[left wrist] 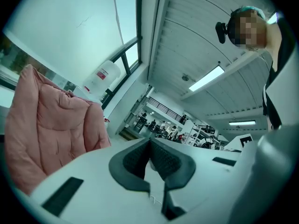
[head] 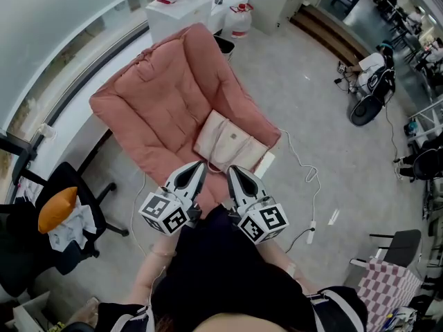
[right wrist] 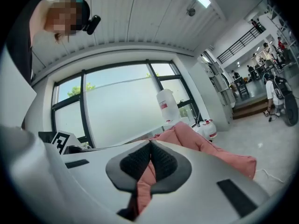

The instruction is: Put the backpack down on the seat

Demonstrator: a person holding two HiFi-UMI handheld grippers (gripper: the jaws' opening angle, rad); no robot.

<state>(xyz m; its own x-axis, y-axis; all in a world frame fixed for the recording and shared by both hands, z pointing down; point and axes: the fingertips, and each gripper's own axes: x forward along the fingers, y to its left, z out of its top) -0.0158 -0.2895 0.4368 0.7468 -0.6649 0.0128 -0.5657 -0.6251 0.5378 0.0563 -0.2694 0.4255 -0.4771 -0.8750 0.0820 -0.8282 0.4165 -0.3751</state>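
Pale grey speckled flooring [head: 332,116] runs under the whole scene, seen steeply from above. Nearest, at 6 o'clock, is the person's black top [head: 221,275], and just beyond it 2 white grippers with marker cubes sit side by side. The left gripper [head: 201,164] has its 2 black ribbed pads pressed together with nothing between them. The right gripper [head: 231,169] is closed and empty in the same way; its own view shows only pink upholstery through the gap behind the pads. Both tips point toward 12 o'clock, near the cream-coloured soft fabric backpack [head: 227,142]. It lies flat on the front of the seat of the pink quilted lounge chair [head: 166,95], held by neither gripper. At 9 o'clock stands a black office chair [head: 24,237] carrying an orange cushion [head: 58,209]. At 3 o'clock a white cable [head: 309,178] trails over the floor. Farthest, near 12 o'clock beyond the backrest, stands a white plastic water jug with a red cap [head: 240,21].
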